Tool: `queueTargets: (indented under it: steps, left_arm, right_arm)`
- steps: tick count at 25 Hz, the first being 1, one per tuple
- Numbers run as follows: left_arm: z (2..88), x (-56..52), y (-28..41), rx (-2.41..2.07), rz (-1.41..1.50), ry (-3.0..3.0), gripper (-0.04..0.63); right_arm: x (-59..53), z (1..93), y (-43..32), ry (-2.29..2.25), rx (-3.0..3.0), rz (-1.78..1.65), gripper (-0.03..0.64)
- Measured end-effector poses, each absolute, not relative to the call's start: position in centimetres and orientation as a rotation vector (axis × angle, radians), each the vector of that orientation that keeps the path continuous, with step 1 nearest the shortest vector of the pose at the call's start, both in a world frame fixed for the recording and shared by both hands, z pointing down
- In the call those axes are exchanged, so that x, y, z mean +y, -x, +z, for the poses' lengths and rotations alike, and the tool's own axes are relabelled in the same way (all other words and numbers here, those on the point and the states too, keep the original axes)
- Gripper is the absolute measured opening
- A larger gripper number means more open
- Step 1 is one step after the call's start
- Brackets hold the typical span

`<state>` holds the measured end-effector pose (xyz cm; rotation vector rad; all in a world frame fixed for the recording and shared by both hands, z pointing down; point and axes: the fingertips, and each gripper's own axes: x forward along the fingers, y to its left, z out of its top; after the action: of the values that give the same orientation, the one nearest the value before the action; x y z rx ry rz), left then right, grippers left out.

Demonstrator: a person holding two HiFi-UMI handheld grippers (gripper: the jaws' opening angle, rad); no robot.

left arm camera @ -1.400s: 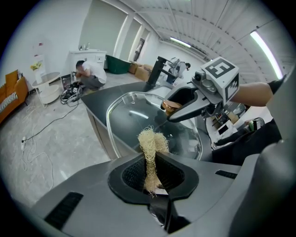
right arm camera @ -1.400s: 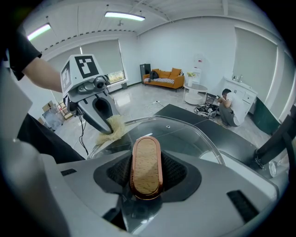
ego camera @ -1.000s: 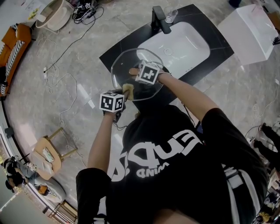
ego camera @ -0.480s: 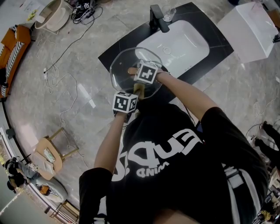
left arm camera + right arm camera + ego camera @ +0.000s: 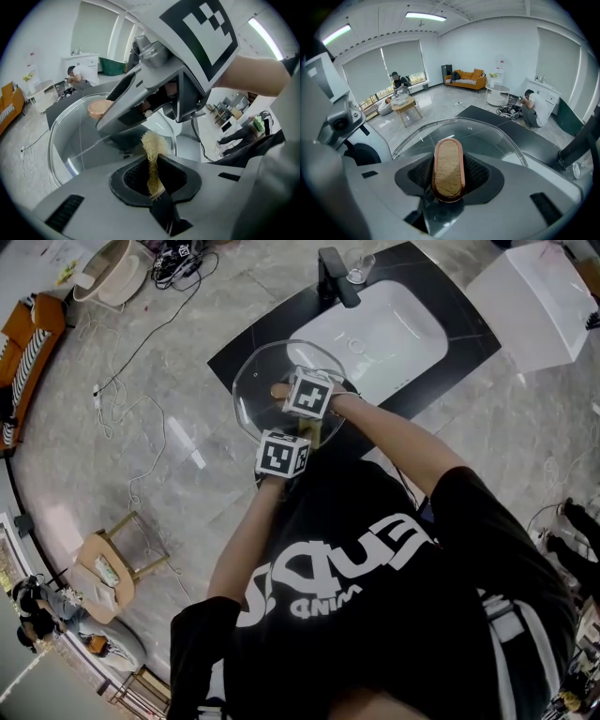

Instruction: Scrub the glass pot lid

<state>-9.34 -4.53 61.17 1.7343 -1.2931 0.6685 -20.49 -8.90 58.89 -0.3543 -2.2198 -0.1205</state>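
Black short-sleeved T-shirt [image 5: 403,615], bold white lettering [image 5: 342,568] across its front, left gripper [image 5: 154,172] and right gripper [image 5: 447,177] in matte grey moulded shells, black ribbed pads [image 5: 420,174] inside the jaws, a white cube [image 5: 282,455] with black square markers on each.

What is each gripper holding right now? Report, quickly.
Left gripper: jaws shut on a fibrous scrub pad.
Right gripper: jaws shut on the wooden handle of the glass pot lid.
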Motion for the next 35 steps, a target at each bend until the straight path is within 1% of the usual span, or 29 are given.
queueTargets:
  steps: [21,28,35]
  left_arm:
    - [61.2,-7.3,6.1,-1.253,0.709,-1.741,0.051]
    - [60.0,-7.4,5.7,-1.212,0.634,-1.791,0.051]
    - [58.0,-6.6,6.3,-1.168,0.574,-1.846,0.050]
  right_arm:
    - [-8.8,59.0,20.4,0.358,-2.248,-0.095,0.173]
    - [-9.1,57.6,19.9,0.313,-2.285,-0.111,0.173]
    - [-10.3,55.3,18.1,0.268,-2.345,-0.032,0.173]
